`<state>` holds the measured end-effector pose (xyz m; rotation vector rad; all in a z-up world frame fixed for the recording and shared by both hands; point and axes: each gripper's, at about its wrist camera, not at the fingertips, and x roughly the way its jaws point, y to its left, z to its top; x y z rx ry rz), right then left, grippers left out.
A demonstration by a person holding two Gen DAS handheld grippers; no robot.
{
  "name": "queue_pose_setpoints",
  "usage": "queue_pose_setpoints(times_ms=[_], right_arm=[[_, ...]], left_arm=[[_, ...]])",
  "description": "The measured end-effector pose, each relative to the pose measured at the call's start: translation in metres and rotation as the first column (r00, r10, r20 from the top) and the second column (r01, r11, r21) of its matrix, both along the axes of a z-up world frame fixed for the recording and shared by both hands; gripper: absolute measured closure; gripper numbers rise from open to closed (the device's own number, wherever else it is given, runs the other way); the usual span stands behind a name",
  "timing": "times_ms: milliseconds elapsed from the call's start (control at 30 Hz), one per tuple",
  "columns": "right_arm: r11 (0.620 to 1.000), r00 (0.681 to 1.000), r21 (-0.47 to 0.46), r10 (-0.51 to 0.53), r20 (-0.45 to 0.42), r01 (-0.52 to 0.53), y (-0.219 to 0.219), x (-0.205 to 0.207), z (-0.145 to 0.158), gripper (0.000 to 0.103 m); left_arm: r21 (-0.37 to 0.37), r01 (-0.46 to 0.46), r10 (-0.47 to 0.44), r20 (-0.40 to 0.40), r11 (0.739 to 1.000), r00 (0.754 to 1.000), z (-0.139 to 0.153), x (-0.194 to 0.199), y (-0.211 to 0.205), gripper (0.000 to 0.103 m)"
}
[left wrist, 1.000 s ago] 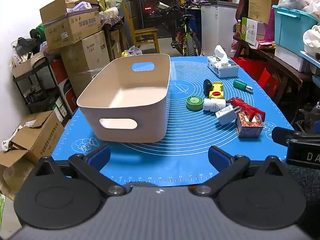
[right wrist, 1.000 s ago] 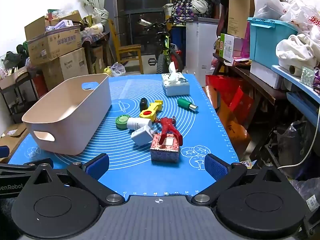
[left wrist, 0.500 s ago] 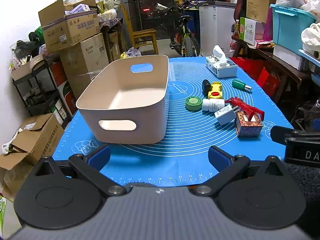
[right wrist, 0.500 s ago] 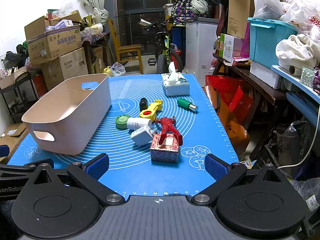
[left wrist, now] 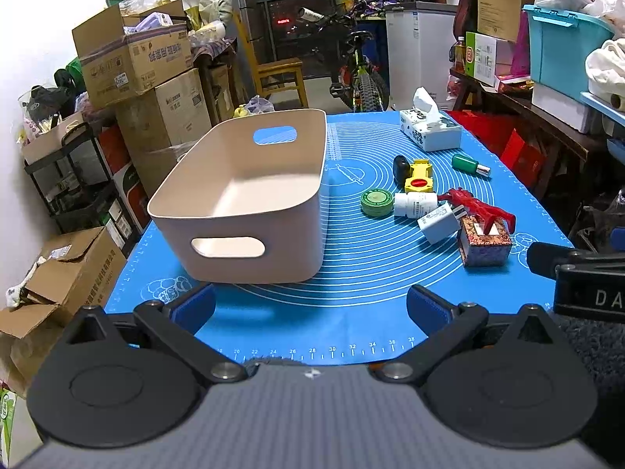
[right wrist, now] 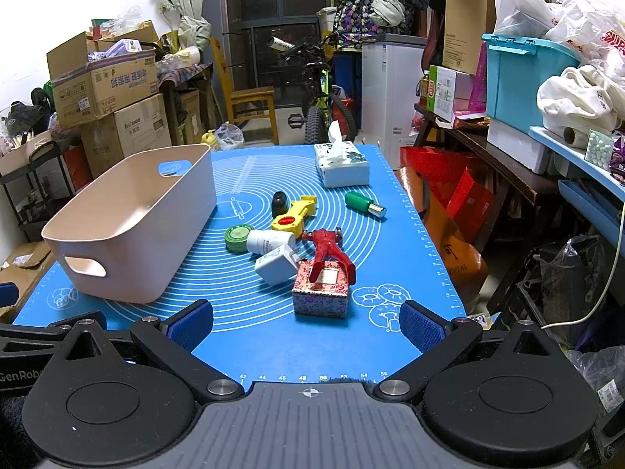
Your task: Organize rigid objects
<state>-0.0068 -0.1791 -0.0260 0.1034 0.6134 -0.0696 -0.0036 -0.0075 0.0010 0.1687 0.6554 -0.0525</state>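
Left wrist view: the left gripper [left wrist: 310, 308] hangs with jaws spread wide and empty over the near edge of the blue mat [left wrist: 351, 273], facing the empty beige bin [left wrist: 250, 211]. To the bin's right lie a green tin [left wrist: 376, 203], white bottle [left wrist: 415, 204], charger [left wrist: 438, 222], yellow tool [left wrist: 418, 175], red figure [left wrist: 478, 208] and patterned box [left wrist: 484, 243], bunched together. The right gripper [right wrist: 306, 326] is likewise wide open and empty, near the patterned box [right wrist: 321, 288]; a tissue box [right wrist: 341, 164] sits at the mat's far end.
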Motion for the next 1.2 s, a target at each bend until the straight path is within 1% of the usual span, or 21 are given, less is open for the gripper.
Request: queue_pose_setpoints(times_ms=[1200], right_arm=[[1.0, 1.0, 0.0, 0.0, 0.001, 0.0, 0.0003, -0.0001, -0.0001, 0.002]], left_arm=[[0.0, -0.003, 0.003, 0.001, 1.0, 1.0, -0.0006, -0.0002, 0.0005, 0.0]])
